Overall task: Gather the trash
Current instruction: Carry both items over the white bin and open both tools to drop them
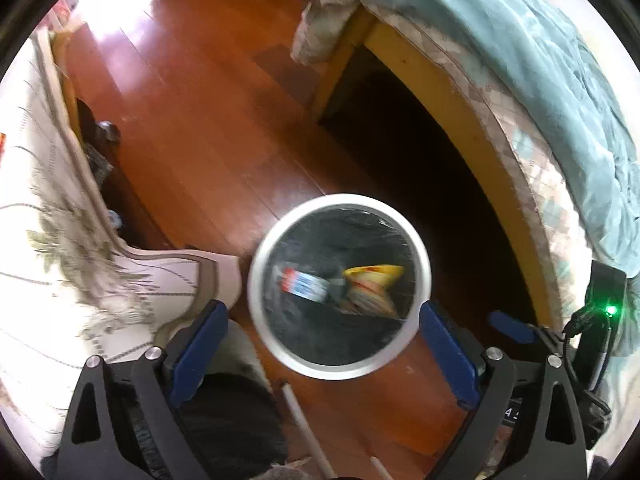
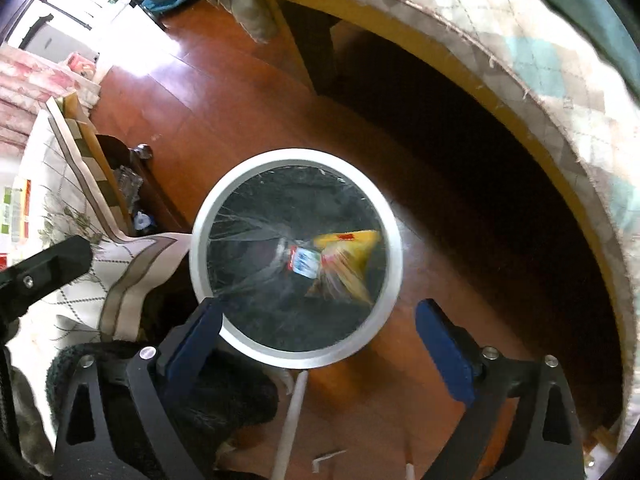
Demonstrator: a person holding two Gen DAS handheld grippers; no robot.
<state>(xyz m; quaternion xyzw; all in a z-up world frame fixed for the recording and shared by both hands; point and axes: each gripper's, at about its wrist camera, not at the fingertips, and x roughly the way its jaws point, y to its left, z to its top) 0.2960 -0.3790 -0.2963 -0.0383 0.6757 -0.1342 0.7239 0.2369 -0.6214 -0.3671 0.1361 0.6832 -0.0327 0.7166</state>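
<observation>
Below both cameras, near the centre of each frame, stands a round trash bin (image 1: 256,280) (image 2: 195,264) with a pale metal rim and a dark plastic liner, on a reddish wooden floor (image 1: 192,92) (image 2: 248,112). Inside it lie a crushed bottle with a red, white and blue label (image 1: 302,285) (image 2: 303,261) and, touching it on the right, a yellow snack wrapper (image 1: 374,280) (image 2: 348,252); both are blurred.

The left gripper (image 1: 323,344) sits at the bottom of its view with its blue-padded fingers (image 1: 198,348) spread wide and holding nothing, the bin's lower rim showing between them. The right gripper (image 2: 318,340) is likewise released and empty, its left finger (image 2: 194,340) overlapping the bin's lower left rim in the picture; contact cannot be told. A black part of the left gripper (image 2: 44,272) juts in at the left edge of the right view.

Along the right and top of both frames curves a bed with a yellow wooden frame (image 1: 452,100) (image 2: 460,64), a checked mattress edge (image 1: 532,160) (image 2: 552,52) and a teal blanket (image 1: 520,28), with dark shadow beneath. At the left hangs a white leaf-patterned cloth (image 1: 52,208) (image 2: 120,276), its corner just beside the bin. A white stick (image 1: 304,428) (image 2: 290,420) lies on the floor below the bin, beside something dark and fuzzy (image 1: 232,420) (image 2: 208,396).
</observation>
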